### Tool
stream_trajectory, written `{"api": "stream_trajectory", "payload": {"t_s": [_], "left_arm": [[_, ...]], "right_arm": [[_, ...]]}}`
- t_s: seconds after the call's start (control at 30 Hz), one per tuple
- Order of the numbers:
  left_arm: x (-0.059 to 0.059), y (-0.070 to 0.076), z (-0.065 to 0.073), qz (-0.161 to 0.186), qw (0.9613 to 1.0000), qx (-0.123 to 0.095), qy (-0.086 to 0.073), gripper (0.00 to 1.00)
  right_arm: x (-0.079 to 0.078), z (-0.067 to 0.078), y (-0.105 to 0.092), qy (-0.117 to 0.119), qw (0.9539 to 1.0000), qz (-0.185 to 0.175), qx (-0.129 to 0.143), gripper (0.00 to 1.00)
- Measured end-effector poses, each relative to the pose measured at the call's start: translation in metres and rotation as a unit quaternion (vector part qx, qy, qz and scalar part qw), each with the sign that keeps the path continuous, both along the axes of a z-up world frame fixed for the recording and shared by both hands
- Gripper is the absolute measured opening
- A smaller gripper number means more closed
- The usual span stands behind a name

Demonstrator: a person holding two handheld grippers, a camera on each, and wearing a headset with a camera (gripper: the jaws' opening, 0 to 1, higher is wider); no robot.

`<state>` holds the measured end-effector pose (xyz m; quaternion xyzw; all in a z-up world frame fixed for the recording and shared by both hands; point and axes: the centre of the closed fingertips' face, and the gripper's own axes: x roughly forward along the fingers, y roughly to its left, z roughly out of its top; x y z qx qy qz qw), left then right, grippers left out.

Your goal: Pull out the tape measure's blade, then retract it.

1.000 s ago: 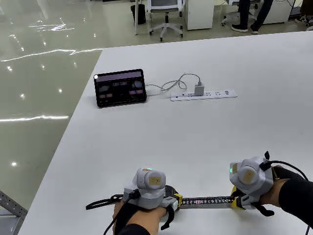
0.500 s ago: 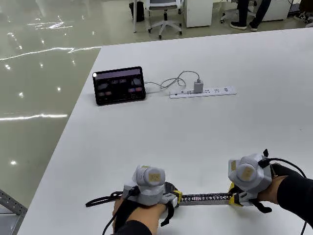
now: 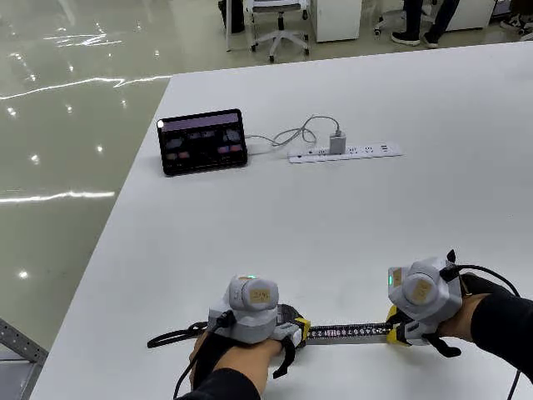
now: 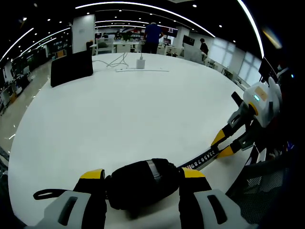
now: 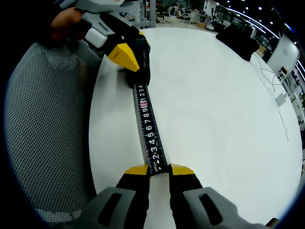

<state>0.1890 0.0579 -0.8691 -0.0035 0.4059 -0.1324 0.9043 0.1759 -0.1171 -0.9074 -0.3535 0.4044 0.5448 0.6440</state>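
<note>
Table (image 3: 333, 233): left gripper (image 4: 143, 174) clamps case (image 4: 143, 186), right gripper (image 5: 159, 169) pinches blade (image 5: 146, 119).

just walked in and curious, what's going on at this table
A person holds a gripper in each hand at a white table. The left gripper is shut on the tape measure case, and the right gripper is shut on the tip of the blade. It is out a short way, stretched between them. A tablet and power strip lie farther back.

A dark tablet (image 3: 203, 141) is standing on the white table (image 3: 350, 225), its cable (image 3: 287, 136) running to a charger (image 3: 337, 145) sitting in a power strip (image 3: 366, 152). An office chair (image 3: 280, 10) is standing beyond.
</note>
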Motion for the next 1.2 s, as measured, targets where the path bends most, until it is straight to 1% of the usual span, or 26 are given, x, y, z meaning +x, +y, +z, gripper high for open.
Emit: {"api": "stream_trajectory", "payload": {"t_s": [0.17, 0.43, 0.63, 0.8, 1.2], "left_arm": [[0.0, 0.0, 0.0, -0.001, 1.0, 0.001, 0.001, 0.57], [0.0, 0.0, 0.0, 0.001, 1.0, -0.002, 0.003, 0.57], [-0.001, 0.0, 0.0, -0.002, 1.0, 0.001, 0.003, 0.57], [-0.001, 0.0, 0.0, -0.001, 1.0, 0.0, 0.002, 0.57], [-0.001, 0.0, 0.0, 0.0, 1.0, -0.003, 0.002, 0.57]], "right_arm": [[0.0, 0.0, 0.002, 0.001, 1.0, 0.005, -0.005, 0.11], [0.0, -0.001, 0.005, 0.002, 1.0, 0.006, -0.006, 0.11], [0.0, -0.001, 0.008, 0.002, 1.0, 0.006, -0.004, 0.11], [0.0, -0.001, 0.01, 0.003, 0.9999, 0.008, -0.007, 0.11], [0.001, -0.001, 0.014, 0.003, 0.9999, 0.009, -0.003, 0.11]]}}
